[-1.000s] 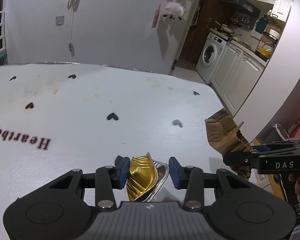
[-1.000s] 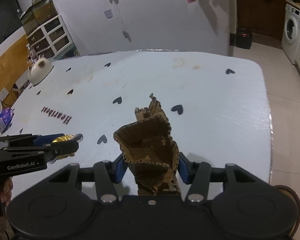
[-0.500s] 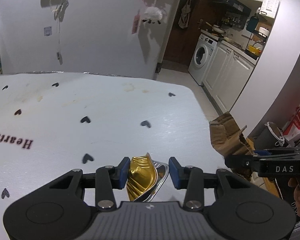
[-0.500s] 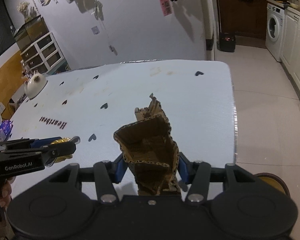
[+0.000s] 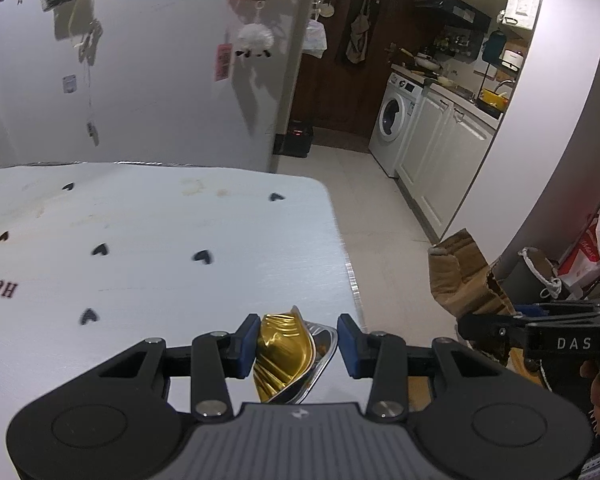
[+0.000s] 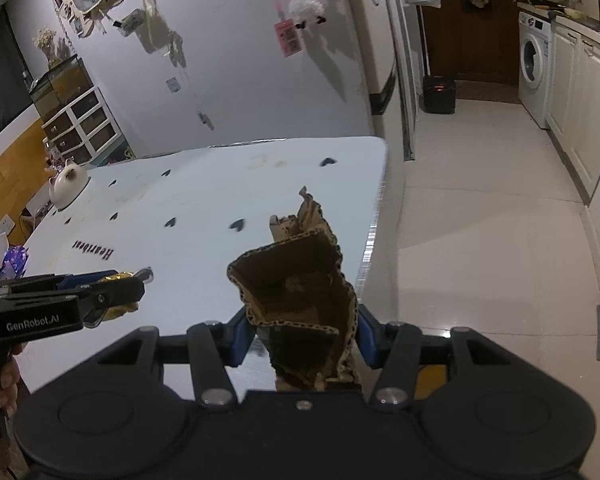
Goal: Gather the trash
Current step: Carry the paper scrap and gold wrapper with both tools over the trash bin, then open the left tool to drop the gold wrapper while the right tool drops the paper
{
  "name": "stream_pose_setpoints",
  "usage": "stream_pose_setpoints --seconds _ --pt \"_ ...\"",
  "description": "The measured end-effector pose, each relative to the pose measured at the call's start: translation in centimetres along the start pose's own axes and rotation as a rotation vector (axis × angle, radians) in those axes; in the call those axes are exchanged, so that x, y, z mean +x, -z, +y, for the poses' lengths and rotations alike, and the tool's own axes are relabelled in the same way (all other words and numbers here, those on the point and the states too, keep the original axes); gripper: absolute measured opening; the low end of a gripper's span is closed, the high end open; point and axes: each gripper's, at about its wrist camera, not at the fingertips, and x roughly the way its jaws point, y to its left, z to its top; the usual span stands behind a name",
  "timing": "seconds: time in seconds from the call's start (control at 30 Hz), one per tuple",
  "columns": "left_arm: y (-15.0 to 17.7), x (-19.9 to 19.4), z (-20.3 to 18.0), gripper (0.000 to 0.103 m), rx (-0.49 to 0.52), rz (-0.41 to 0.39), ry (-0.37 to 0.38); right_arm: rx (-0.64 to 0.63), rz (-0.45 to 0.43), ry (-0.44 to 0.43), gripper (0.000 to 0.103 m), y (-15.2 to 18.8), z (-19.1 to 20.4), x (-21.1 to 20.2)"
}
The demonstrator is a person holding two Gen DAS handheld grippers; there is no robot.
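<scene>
The left gripper (image 5: 297, 345) is clamping a crumpled gold foil wrapper (image 5: 282, 354) and the right gripper (image 6: 299, 338) is pinching a torn piece of corrugated cardboard (image 6: 300, 296); both are now crossing the table's right edge (image 5: 350, 276) toward the floor, so the trash is travelling off the table

Wrapper (image 5: 284, 354): you see crumpled gold, silver edge.
Cardboard (image 6: 300, 304): you see plain brown.
Table (image 5: 160, 240): your white top, black hearts.
Pads (image 5: 247, 340): blue.
</scene>
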Motion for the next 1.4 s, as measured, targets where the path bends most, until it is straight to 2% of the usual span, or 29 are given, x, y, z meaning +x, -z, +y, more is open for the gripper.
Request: stream_pose_setpoints --seconds 0.2,0.33,0.57,0.73,0.87,1.1,1.2,1.4 --pt "-0.2 1.2 -5.0 0.042 0.011 -0.011 0.012 0.008 -0.018 0.004 0.053 0.3 -5.2 -2.4" --pt "-0.1 2.8 -8.3 0.042 0.023 0.011 0.035 0.025 -0.025 0.026 0.053 0.6 -8.7 -3.6" --pt "0.4 7.7 -13.2 0.042 0.054 0.095 0.096 0.108 -0.007 0.086 0.053 2.3 -15.4 -4.8" --pt "0.9 12.9 -16.8 0.042 0.092 0.185 0.155 0.182 0.034 0.131 0.053 4.2 -19.8 -4.6" --pt "1.9 17.8 -19.0 0.042 0.132 0.265 0.185 0.248 0.088 0.159 0.053 6.0 -23.0 -3.3" --pt "6.0 26.8 -20.9 0.042 0.209 0.437 0.171 0.336 0.206 0.169 0.053 8.5 -27.0 0.9" --pt "7.4 30.1 -20.8 0.042 0.233 0.486 0.150 0.367 0.261 0.141 0.054 9.3 -28.2 3.4" --pt "9.3 33.9 -19.6 0.043 0.222 0.530 0.125 0.411 0.352 0.074 0.055 10.2 -29.5 9.3"
